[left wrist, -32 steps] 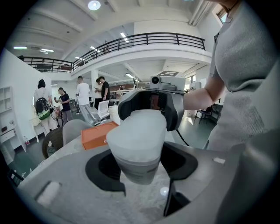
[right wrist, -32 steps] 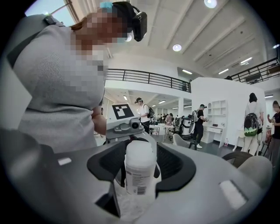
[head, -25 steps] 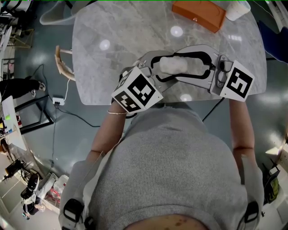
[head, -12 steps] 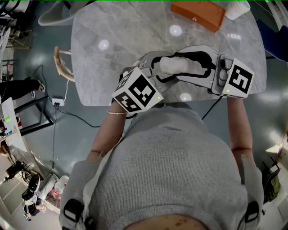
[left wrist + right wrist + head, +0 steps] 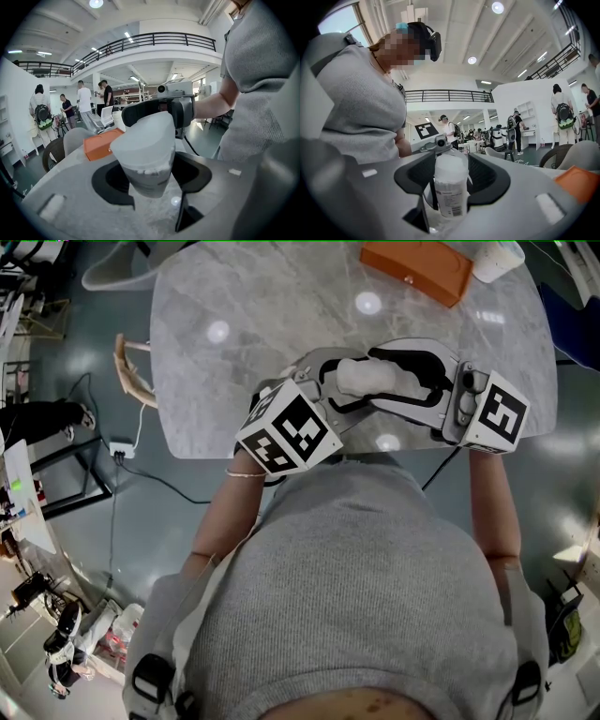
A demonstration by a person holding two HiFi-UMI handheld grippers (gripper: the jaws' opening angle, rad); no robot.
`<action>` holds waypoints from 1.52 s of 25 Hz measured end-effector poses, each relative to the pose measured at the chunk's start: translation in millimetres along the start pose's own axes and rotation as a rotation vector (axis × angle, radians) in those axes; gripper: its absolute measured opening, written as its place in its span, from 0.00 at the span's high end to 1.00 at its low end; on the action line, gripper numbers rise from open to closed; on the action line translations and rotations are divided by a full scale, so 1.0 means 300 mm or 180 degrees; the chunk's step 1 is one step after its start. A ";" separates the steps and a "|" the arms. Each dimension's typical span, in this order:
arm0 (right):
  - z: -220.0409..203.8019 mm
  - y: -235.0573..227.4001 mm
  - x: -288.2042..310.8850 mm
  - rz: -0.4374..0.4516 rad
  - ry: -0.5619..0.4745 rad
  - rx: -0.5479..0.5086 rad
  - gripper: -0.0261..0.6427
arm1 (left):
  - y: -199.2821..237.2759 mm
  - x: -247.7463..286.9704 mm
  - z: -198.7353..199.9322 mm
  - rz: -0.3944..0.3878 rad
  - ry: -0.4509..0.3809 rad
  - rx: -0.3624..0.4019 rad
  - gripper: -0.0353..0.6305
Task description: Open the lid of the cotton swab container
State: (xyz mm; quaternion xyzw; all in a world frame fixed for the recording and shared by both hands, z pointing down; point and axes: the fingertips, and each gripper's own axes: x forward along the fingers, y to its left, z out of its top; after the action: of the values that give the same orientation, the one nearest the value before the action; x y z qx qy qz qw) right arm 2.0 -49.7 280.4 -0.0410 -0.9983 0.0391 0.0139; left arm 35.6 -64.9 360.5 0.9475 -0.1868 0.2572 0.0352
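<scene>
The cotton swab container (image 5: 373, 376) is above the table (image 5: 234, 381), pinched between the left gripper (image 5: 150, 180) and the right gripper (image 5: 450, 187). A jerk on the lid (image 5: 145, 136) may break either grip, dropping the container or scattering swabs.

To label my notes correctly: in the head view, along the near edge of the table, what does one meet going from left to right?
Left marker cube → cotton swab container → right marker cube

Left hand-held gripper (image 5: 339, 382) and right hand-held gripper (image 5: 417, 381) face each other, both clamped
</scene>
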 end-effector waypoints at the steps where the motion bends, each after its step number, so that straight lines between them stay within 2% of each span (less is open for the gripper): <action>1: 0.001 0.001 -0.002 -0.0009 -0.0013 0.0000 0.64 | -0.002 0.000 -0.001 -0.0004 0.0000 -0.0002 0.57; 10: 0.014 0.017 0.013 -0.0145 0.0142 -0.0213 0.64 | -0.008 0.001 -0.008 -0.0010 0.0039 -0.0006 0.57; 16: 0.059 0.008 -0.007 -0.0239 -0.0050 -0.0269 0.67 | -0.018 0.002 -0.008 -0.0014 0.0057 -0.0006 0.57; 21: 0.075 0.005 -0.014 -0.0279 -0.0125 -0.0322 0.75 | -0.016 0.006 -0.012 0.0003 0.0085 0.0020 0.57; 24: 0.089 -0.005 -0.023 -0.0336 -0.0193 -0.0354 0.84 | -0.019 0.009 -0.012 0.0004 0.0093 0.0037 0.57; 38: 0.127 -0.029 -0.033 -0.0502 -0.0277 -0.0412 0.85 | -0.032 0.008 0.018 0.0007 -0.0065 0.0078 0.58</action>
State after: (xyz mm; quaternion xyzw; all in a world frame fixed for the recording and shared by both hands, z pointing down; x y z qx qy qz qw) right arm 10.1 -62.0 242.8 0.0386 -0.9985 -0.0250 -0.0291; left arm 43.5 -57.6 357.2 0.9502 -0.1849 0.2498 0.0214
